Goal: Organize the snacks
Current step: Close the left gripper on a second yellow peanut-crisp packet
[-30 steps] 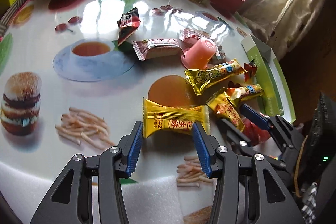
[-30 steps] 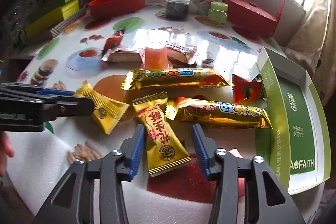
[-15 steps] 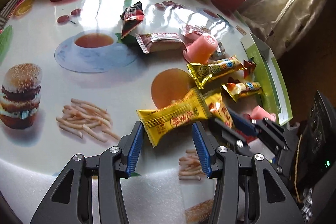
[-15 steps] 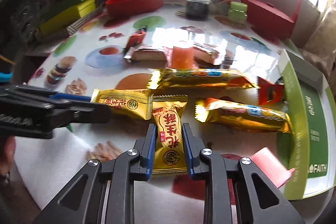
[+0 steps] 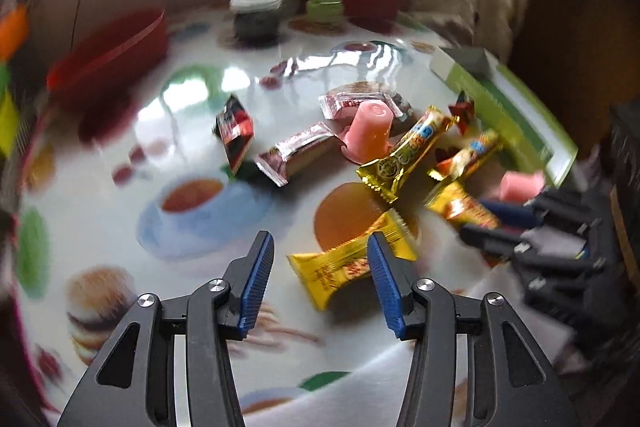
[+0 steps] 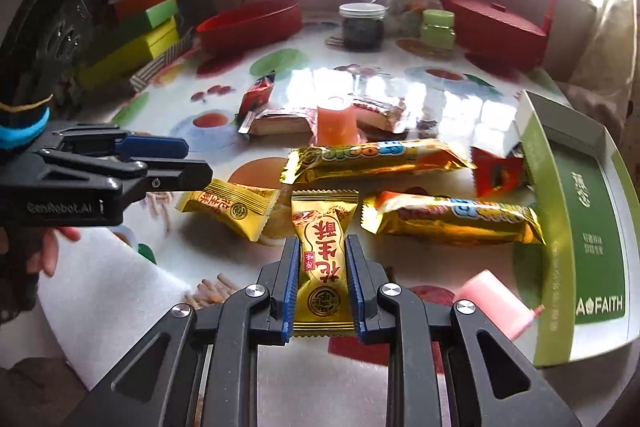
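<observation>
My right gripper [image 6: 322, 243] is shut on a yellow peanut-candy packet [image 6: 322, 267], its pads pressing both long sides. A second yellow packet [image 5: 348, 265] lies tilted on the printed tablecloth, partly between the fingers of my left gripper [image 5: 320, 243]. Those jaws are opening and the pads do not press the packet. Two long gold bars [image 6: 376, 159] [image 6: 452, 219] lie just beyond. The right wrist view shows the left gripper [image 6: 176, 163] at the left, beside the second packet [image 6: 228, 205]. The blurred left wrist view shows the right gripper [image 5: 484, 223] at the right.
An open green box [image 6: 576, 227] lies along the right table edge, with a pink jelly cup [image 6: 492, 303] near it. Another jelly cup [image 6: 335, 121] and several red wrapped snacks [image 6: 280, 121] sit mid-table. A red oval basket [image 6: 252, 23], a dark jar [image 6: 362, 25] and a red box [image 6: 500, 23] stand at the back.
My right gripper's jaws have closed onto the yellow packet that lay between them. My left gripper has rolled, and the packet ahead of it now lies more tilted.
</observation>
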A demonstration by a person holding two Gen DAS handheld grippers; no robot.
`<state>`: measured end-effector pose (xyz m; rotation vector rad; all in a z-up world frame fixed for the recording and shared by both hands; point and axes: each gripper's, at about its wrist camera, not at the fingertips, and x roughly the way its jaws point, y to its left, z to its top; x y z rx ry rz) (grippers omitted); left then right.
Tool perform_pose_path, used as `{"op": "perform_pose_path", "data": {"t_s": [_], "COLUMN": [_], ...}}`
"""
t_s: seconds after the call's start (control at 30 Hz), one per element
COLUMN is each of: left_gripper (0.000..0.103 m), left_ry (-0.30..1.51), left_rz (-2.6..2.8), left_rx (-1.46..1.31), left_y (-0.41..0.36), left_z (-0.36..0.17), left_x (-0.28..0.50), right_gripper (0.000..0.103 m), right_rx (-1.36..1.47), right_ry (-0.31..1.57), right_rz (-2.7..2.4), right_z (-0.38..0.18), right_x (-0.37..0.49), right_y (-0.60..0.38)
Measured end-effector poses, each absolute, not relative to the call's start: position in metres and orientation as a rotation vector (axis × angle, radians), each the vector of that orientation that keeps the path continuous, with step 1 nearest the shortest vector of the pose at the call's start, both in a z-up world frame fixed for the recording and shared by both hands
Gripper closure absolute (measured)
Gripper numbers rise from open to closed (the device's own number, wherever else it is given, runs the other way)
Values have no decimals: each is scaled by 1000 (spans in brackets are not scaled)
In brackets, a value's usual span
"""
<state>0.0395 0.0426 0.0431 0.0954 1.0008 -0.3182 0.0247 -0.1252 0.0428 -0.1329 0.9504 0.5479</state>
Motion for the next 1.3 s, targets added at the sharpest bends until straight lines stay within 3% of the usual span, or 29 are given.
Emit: {"op": "perform_pose_path", "data": {"t_s": [0.27,0.83,0.97,1.3], "left_gripper": [52,52,76,80], "left_ry": [1006,1056,1051,1039], "left_rz": [-469,-453,-435,-420], "left_rx": [319,279,266,193], "left_y": [18,13,14,16], "left_z": [30,15,16,26], "left_x": [45,48,47,47], "right_gripper": [82,82,82,82], "right_rx": [-74,-74,-72,-58], "right_ry": [966,967,966,945], "right_rz": [516,500,498,481], "right_z": [47,48,49,55], "right_x": [18,18,18,15], "right_y": [-142,-145,-145,-150]}}
